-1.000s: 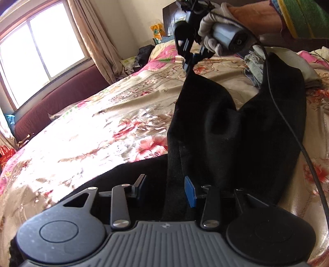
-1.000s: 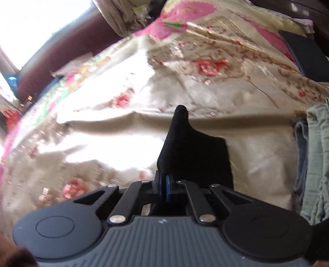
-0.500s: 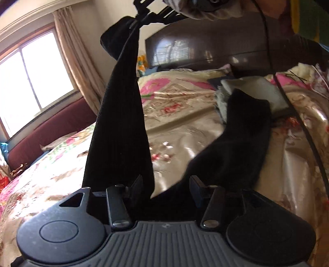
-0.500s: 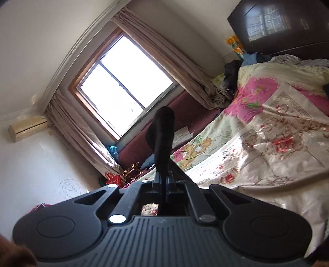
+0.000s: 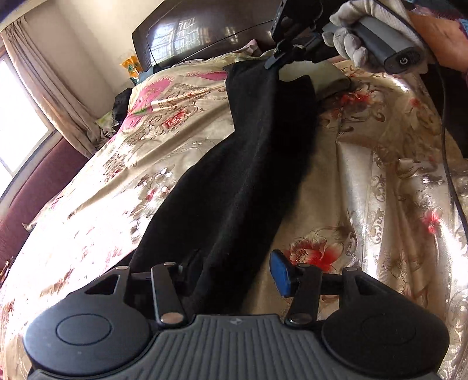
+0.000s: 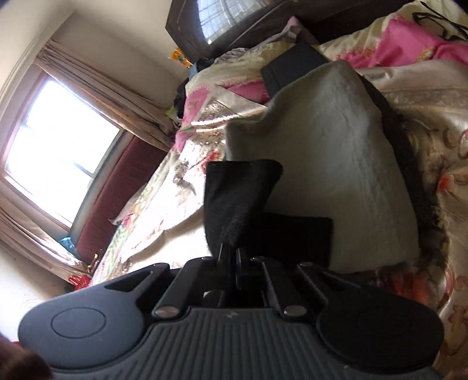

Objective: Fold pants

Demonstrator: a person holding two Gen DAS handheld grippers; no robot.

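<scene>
The black pants (image 5: 248, 175) lie lengthwise on the floral bedspread (image 5: 365, 190), doubled over, running from my left gripper toward the headboard. My left gripper (image 5: 235, 271) is open. The near end of the cloth passes between its jaws beside the left finger (image 5: 190, 267), and the blue right pad (image 5: 280, 274) stands clear of it. At the far end a gloved hand (image 5: 351, 32) holds my right gripper (image 5: 275, 58), shut on the pants' far edge. In the right wrist view that gripper (image 6: 231, 257) pinches a flap of the black pants (image 6: 239, 198) that sticks up past its tips.
A folded grey cloth (image 6: 321, 163) lies just beyond the right gripper, with a black flat item (image 6: 292, 70) behind it. The dark headboard (image 5: 204, 26) closes the far end. The window (image 6: 58, 146) and curtain are at the left. A cable (image 5: 447, 146) hangs along the right.
The right gripper swung the pants' end high, then brought it down to the far right near the grey cloth. The left gripper's jaws widened a little and it slid along the bed.
</scene>
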